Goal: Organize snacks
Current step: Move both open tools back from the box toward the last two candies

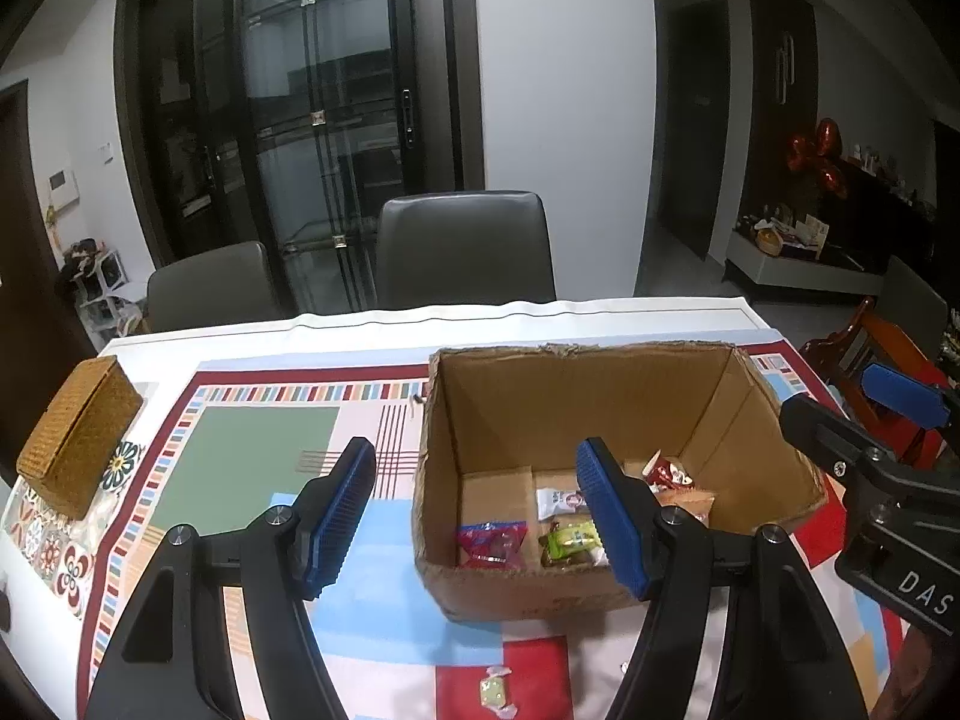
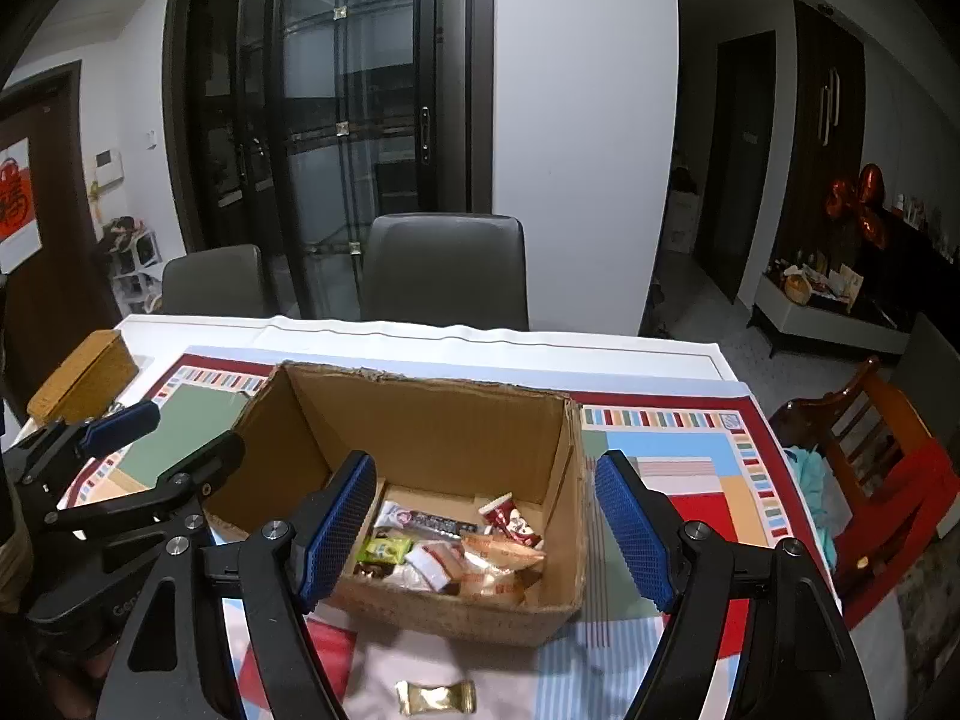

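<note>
Both grippers, left (image 1: 477,519) & right (image 2: 483,525), wide, empty; gold candy (image 2: 435,697) near box (image 2: 456,612) prob light, slick foil, grab mid-body

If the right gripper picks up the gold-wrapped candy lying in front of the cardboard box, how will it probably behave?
The gold-wrapped candy looks small, so it is probably very light. Its shiny foil may slip a little between the ribbed pads. It lies flat on the tablecloth, so it is unlikely to roll, but a low, flat grasp seems needed.
</note>
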A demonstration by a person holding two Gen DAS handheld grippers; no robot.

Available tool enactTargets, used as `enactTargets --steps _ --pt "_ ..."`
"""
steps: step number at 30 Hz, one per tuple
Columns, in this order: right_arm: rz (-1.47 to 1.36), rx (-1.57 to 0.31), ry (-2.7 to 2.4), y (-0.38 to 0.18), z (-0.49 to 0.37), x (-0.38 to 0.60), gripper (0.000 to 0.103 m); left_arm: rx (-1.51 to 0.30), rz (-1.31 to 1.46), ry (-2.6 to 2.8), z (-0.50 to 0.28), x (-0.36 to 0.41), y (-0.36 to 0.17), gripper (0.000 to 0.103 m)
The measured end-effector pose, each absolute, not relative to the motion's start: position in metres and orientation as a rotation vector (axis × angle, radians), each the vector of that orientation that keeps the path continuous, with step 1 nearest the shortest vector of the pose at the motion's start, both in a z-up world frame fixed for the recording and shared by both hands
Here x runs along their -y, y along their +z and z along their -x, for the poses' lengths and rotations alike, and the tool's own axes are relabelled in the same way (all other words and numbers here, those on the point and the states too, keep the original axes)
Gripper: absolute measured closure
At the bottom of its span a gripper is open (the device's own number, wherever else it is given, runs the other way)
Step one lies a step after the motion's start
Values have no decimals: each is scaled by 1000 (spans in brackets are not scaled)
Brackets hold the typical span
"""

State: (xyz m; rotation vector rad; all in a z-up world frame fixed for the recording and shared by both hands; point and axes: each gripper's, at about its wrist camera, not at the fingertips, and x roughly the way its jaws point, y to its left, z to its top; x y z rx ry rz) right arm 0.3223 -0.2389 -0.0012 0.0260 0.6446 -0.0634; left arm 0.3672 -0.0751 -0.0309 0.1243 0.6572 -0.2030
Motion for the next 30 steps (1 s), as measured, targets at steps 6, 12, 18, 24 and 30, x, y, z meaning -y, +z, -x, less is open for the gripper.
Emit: enactTargets --steps 6,12,18,24,30 --pt "-14 -628 -73 -2 -308 234 22 -662 -124 -192 -350 68 -37 27" --pt "-8 -604 -87 -6 -292 229 19 -665 -131 -184 -336 64 -45 25" --pt "-4 -593 -95 -16 -276 229 16 -661 -126 -175 -320 59 -53 20" --pt "2 -601 -89 -31 -266 227 15 -667 -140 -159 -308 58 -68 19" --pt "17 -621 -85 -48 -260 224 15 -697 -138 -150 -301 56 -87 19"
